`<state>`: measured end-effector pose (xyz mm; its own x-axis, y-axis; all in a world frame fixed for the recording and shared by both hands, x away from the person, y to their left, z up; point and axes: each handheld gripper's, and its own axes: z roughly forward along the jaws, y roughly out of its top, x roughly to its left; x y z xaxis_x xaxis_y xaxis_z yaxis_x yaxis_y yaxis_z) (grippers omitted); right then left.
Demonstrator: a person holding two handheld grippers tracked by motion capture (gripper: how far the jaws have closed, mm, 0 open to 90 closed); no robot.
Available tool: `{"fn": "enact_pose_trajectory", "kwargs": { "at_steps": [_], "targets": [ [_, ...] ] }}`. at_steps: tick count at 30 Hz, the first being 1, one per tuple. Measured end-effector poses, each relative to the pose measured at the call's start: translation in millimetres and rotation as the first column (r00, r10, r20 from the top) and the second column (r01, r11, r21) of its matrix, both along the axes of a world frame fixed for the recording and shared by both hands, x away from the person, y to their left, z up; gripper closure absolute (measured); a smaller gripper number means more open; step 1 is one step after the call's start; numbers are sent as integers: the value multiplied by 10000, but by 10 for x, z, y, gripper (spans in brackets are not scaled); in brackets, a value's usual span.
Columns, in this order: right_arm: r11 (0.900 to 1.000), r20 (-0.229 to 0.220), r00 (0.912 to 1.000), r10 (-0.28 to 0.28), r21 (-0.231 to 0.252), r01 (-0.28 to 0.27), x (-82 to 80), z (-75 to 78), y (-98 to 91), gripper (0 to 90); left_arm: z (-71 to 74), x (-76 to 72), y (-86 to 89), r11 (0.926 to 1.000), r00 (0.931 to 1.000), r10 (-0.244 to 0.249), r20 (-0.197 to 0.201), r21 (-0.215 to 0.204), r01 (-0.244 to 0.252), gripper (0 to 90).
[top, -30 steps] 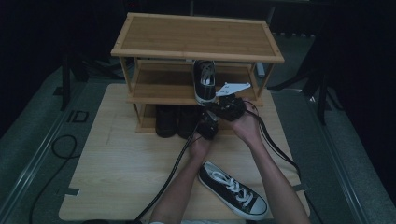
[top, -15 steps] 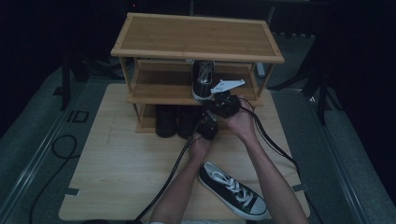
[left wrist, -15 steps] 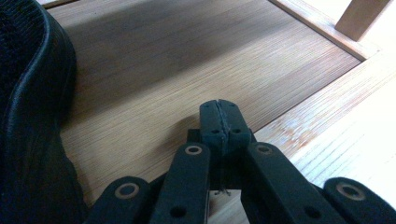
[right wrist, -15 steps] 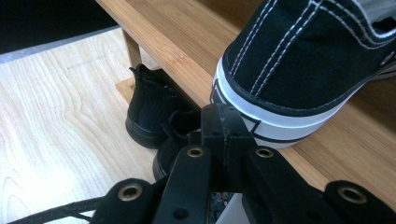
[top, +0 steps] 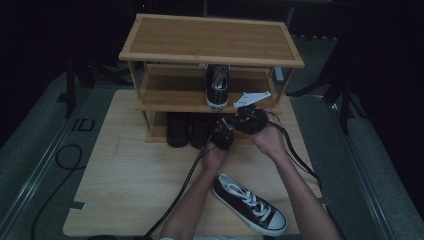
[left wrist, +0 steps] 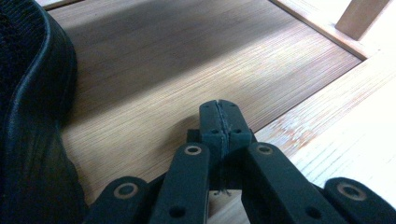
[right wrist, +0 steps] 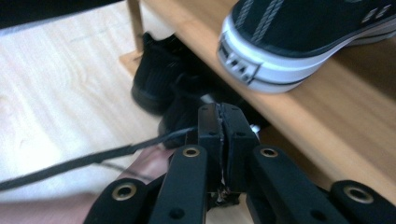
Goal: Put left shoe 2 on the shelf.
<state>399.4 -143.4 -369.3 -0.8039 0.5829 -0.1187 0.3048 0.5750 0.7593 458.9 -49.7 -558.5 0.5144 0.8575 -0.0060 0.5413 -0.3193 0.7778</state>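
Observation:
A black sneaker with a white toe [top: 218, 85] stands on the middle shelf of the bamboo shoe rack [top: 210, 37]; its white heel [right wrist: 261, 60] is near in the right gripper view. Its mate [top: 250, 204] lies on the wooden board between the person's forearms. My right gripper [top: 241, 116] [right wrist: 219, 114] hovers at the middle shelf's front edge. Its jaws have just been opening by a hair, but the pads still meet with nothing between them. My left gripper [top: 221, 133] [left wrist: 219, 109] is shut and empty, low over the bottom shelf [left wrist: 187, 60].
Two black boots [top: 187, 129] stand on the bottom shelf; one [left wrist: 28, 116] looms to the left of my left gripper's jaws. The rack rests on a pale wooden board [top: 135, 175]. Black cables trail from both grippers toward the person. Dark floor surrounds the board.
My right gripper has drawn back slightly from the sneaker on the shelf, toward the person. The left gripper has stayed where it was.

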Motion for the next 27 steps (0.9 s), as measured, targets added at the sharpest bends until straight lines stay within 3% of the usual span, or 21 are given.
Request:
{"fn": "enact_pose_trajectory", "kwargs": {
  "at_steps": [5,8,12,14,17,21,24,27],
  "targets": [
    [9983,-252,9994,222,-538,-235,-156,-52,3,866,7,5,21,10000,10000,9,-88,-68,-10,866],
    [9983,-509,9984,236,-522,-263,-224,-106,-52,865,22,3,33,9991,9998,-113,-161,-421,106,806],
    [9979,-693,9974,215,-598,-256,-319,-181,-158,862,55,-13,64,9979,9983,-501,-288,-431,489,757],
    [9977,-748,9971,156,-643,-205,-364,-219,-209,863,70,-43,74,9960,9964,-816,-237,-388,807,746],
    [9982,-895,9959,99,-572,-151,-416,-285,-288,863,99,-111,94,9896,9916,-1285,-127,-675,1274,734],
    [9980,-1136,9935,55,-626,-127,-491,-399,-364,862,130,-198,125,9778,9783,-2071,-4,-327,2070,702],
    [9980,-1323,9912,18,-630,-102,-552,-469,-417,853,132,-249,187,9736,9740,-2263,46,-301,2264,675],
    [9976,-1455,9893,16,-689,-117,-595,-522,-463,847,109,-278,260,9752,9756,-2196,-11,-279,2195,663]
  ]
}}
